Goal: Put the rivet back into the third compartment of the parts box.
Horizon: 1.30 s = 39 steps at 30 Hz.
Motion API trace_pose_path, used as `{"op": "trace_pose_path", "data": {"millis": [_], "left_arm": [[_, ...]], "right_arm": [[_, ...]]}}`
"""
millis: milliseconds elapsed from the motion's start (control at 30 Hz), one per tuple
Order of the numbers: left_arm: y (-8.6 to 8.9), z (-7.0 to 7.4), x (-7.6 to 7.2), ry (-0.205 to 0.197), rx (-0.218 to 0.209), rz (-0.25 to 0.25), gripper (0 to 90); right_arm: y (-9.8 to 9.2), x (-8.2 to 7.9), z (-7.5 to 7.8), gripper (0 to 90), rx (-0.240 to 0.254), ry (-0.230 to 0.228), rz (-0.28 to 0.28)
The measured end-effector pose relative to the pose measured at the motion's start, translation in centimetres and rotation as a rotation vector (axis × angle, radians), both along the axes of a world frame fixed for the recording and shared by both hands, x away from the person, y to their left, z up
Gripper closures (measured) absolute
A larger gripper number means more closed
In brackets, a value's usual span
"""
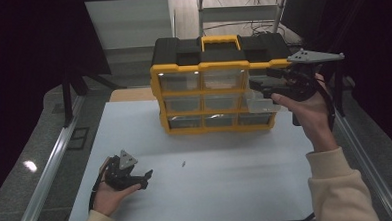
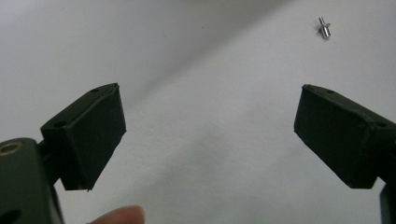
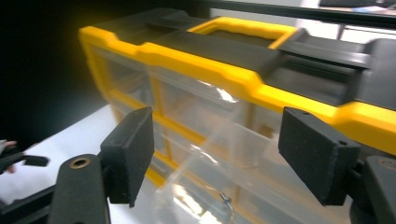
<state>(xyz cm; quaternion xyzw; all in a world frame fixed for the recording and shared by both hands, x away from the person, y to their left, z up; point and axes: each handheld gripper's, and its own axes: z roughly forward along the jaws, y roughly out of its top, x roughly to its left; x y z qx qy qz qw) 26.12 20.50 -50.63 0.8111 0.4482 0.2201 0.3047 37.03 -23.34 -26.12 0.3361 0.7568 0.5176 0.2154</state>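
Near the front left corner of the white worktop we see the left gripper, cradled in the person's left hand and lying low over the surface, its tips pointing toward the middle of the board. In the left gripper view its two black jaws stand wide apart with only bare white surface between them, and a fingertip shows at the bottom edge. Just beyond those jaws, toward the middle of the worktop, lies a small metal pin, alone and touching nothing; in the left gripper view it sits at the upper right, well clear of either jaw.

Toward the back edge, centred on the board, stands the yellow and black organizer case with its yellow carry handle on top and rows of clear drawers across its front. At its right end, in the middle row, one clear drawer is pulled out toward the right edge of the worktop.

At that drawer we find the right gripper, held up by the right hand. In the right gripper view its jaws are spread, and the transparent drawer lies between them without either pad pressing on it.
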Motion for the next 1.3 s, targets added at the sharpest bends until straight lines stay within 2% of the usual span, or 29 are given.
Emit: {"op": "trace_pose_path", "data": {"millis": [100,333,733,1300], "left_arm": [[0.0,0.0,0.0,-0.001,-0.001,0.001,9.7],[0.0,0.0,0.0,-0.003,-0.006,0.003,9.7],[0.1,0.0,-0.1,-0.006,-0.008,0.004,9.7],[0.1,0.0,-0.1,-0.003,0.001,-0.001,9.7]], "right_arm": [[0.7,-0.3,-0.1,24.8,0.002,-0.001,0.035],[2.4,-1.1,-0.1,25.3,0.007,-0.027,0.072],[4.4,-1.7,-0.9,26.3,0.009,-0.035,0.145],[6.2,-2.2,-2.5,26.4,0.007,0.002,0.218]]}}
